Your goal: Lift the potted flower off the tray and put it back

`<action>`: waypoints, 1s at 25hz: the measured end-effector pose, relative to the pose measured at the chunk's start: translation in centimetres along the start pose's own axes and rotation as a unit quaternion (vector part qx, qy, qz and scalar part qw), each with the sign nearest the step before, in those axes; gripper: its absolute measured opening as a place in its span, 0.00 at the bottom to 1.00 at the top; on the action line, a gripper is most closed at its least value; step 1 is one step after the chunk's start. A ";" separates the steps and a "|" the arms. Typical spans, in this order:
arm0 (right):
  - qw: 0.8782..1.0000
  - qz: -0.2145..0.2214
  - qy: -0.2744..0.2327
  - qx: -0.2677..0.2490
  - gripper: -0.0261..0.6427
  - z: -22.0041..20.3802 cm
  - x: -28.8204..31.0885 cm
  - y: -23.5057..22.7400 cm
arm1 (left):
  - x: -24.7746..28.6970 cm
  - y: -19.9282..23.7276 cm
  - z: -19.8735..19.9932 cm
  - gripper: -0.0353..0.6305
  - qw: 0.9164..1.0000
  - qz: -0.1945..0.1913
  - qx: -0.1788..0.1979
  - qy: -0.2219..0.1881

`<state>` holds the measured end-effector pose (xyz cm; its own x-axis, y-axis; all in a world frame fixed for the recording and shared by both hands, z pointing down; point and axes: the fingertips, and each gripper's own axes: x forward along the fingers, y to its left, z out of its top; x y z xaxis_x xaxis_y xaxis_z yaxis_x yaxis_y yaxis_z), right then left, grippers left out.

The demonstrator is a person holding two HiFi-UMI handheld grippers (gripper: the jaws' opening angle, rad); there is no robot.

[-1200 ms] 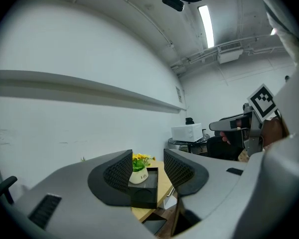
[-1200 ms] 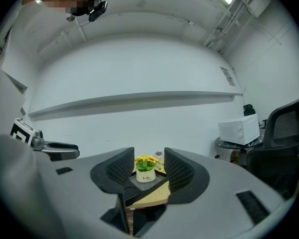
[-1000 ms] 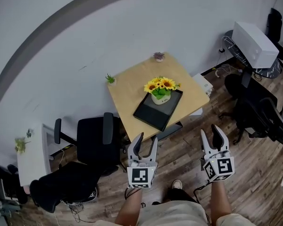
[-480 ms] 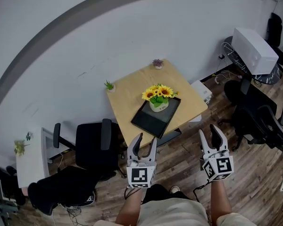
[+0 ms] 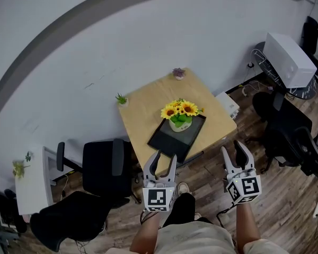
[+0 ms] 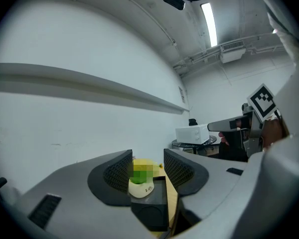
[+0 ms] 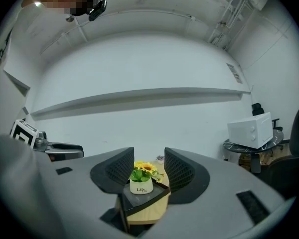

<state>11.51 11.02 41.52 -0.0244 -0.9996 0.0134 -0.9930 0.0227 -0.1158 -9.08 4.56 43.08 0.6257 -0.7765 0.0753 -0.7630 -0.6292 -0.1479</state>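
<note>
**Item:** potted flower (image 5: 179,116), sunflowers in a white pot. It was recorded standing on the far half of the black tray (image 5: 171,140). The tray lay aslant on the wooden table (image 5: 146,102), near its front edge. The pot was not yet lifted.

**Left gripper** (image 5: 165,157): the jaws were noted well apart, with nothing held. It was held level over the floor, well short of the table.

**Right gripper** (image 5: 232,150): the jaws were likewise parted and empty. It was held beside the left gripper, also well apart from the pot.

**Step in hand:** judged to be the approach, ahead of any grasp.

**Next move, as judged:** both grippers would need to be carried forward to the table. The pot would be taken at its white wall, below the leaves. It would then be raised straight up until the tray's rim was cleared, so that the tray was not dragged along.

**Views compared:**
- **Head view only:** the whole layout was shown. A small green plant (image 5: 121,98) and a small purple plant (image 5: 178,73) stood at the table's back edges, and a black chair (image 5: 102,165) stood at its left. The stretch of floor between grippers and table was also seen.
- **Gripper views only:** the ribbed inner pads were shown, with the pot framed far off in the gap of each pair of jaws.
- **Print on the pot:** it was made out only in the gripper views, and most clearly in the right gripper view.
</note>
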 end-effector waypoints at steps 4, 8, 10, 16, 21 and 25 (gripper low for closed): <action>1.000 0.001 -0.001 -0.005 0.35 0.4 3.4 -0.2 | 2.8 1.9 -0.3 0.33 1.000 -0.004 0.000 0.000; 1.000 0.000 0.001 -0.010 0.35 1.1 7.0 -0.2 | 5.4 4.1 0.2 0.33 1.000 -0.007 -0.001 -0.006; 1.000 0.003 0.001 -0.016 0.35 1.4 8.8 0.1 | 6.6 5.3 0.3 0.33 1.000 -0.006 -0.002 -0.008; 0.999 0.012 0.009 -0.032 0.35 1.9 13.5 1.0 | 9.7 8.6 -0.1 0.33 1.000 -0.003 -0.011 0.001; 0.999 0.017 0.008 -0.036 0.35 2.1 17.4 1.6 | 12.1 11.3 -0.3 0.34 1.000 -0.002 -0.017 -0.004; 0.999 0.023 0.012 -0.041 0.35 2.2 20.2 2.1 | 14.0 13.1 -0.3 0.33 1.000 -0.001 -0.017 -0.013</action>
<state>9.16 -9.18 39.41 -0.0727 -0.9968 0.0331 -0.9968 0.0715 -0.0346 -10.33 -14.58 42.49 0.6306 -0.7744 0.0508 -0.7667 -0.6318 -0.1143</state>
